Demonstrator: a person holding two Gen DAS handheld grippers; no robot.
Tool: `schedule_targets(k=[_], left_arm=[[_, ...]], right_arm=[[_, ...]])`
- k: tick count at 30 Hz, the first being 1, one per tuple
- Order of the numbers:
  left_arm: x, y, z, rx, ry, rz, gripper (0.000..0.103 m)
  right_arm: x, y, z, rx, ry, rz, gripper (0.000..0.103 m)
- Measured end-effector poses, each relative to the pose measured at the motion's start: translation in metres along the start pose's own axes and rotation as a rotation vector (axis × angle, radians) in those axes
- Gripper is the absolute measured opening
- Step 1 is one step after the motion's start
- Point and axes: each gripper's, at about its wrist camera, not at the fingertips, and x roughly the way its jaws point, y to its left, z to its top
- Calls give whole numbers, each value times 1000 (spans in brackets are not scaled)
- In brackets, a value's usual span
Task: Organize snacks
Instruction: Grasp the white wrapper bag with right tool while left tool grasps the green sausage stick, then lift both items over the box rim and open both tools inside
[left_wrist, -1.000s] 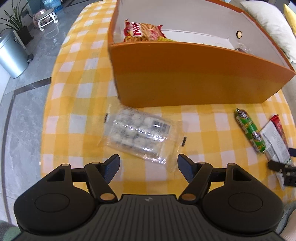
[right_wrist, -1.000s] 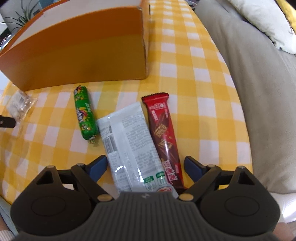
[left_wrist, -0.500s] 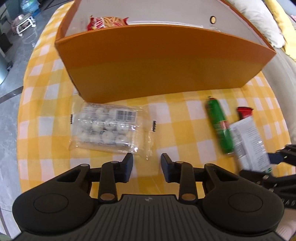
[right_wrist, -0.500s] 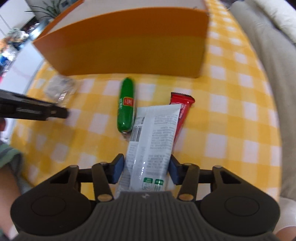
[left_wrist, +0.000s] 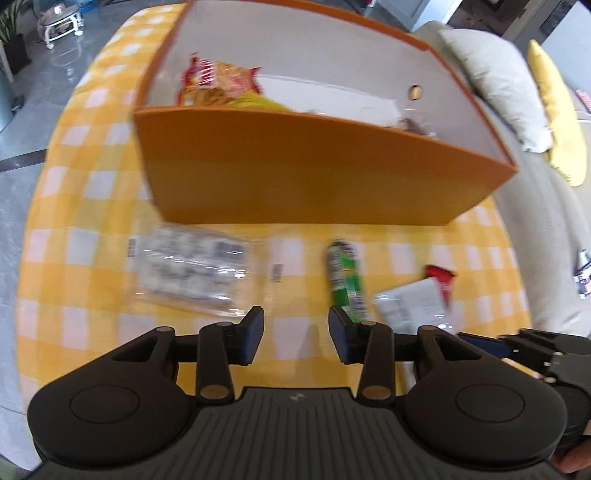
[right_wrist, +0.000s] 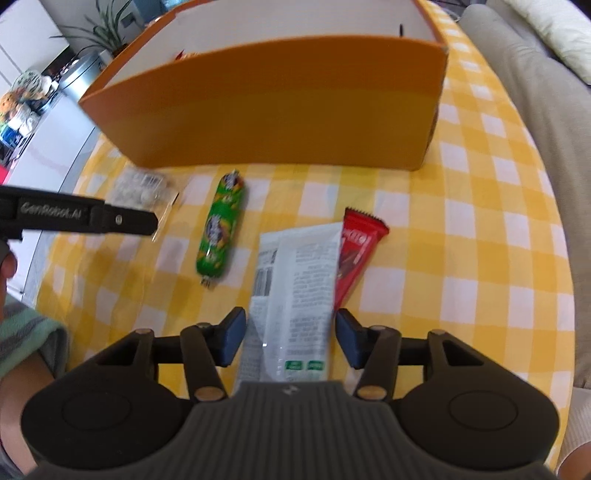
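clear packet (left_wrist: 192, 267): blurred, its print unreadable
white packet (right_wrist: 295, 295): near end hidden under the gripper body
box (left_wrist: 314, 177) contents: mostly behind its front wall

The orange box (left_wrist: 295, 177) looks like matt cardboard, white inside. A woven checked cloth (right_wrist: 480, 229) covers the worktop. The clear snack pack (left_wrist: 192, 269), green sausage wrapper (right_wrist: 221, 225), white packet (right_wrist: 295, 288) and red bar wrapper (right_wrist: 360, 243) are glossy plastic film.

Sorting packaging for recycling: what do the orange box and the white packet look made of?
Orange box: apparently cardboard, matte, judging by its thin flat walls and white inside. White packet: looks like glossy plastic film, going by its sheen and printed back; a foil lining cannot be ruled out.
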Motion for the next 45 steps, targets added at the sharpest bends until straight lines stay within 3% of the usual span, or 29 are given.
schedule_targets(k=[6,12,18,23,25,32,36,41,45], left_arm=[[15,-34,4,34,2,-22,49],[40,-58,5,106,33,75,49],[50,-53,4,118,73,118,30],[47,-47,3,150,123,145,25],[44,-40,1,150,133,138,25],[44,-33,-2,151,100,138,32],[48,-42,-4,194,94,178,33],[50,-50,-6,227,72,199,33],[45,-43,-8,168,27,179,31]], right_arm=[[-7,-8,3,48,-21,6,52],[-4,-10,2,52,-16,1,46],[-6,-8,2,52,-20,13,47],[-4,4,1,11,-16,-17,49],[-1,14,-1,-32,-15,-50,55],[14,30,-3,-83,15,-122,59],[18,28,-4,-68,18,-142,50],[16,20,-4,-9,22,-112,47],[14,16,-4,24,27,-90,47]])
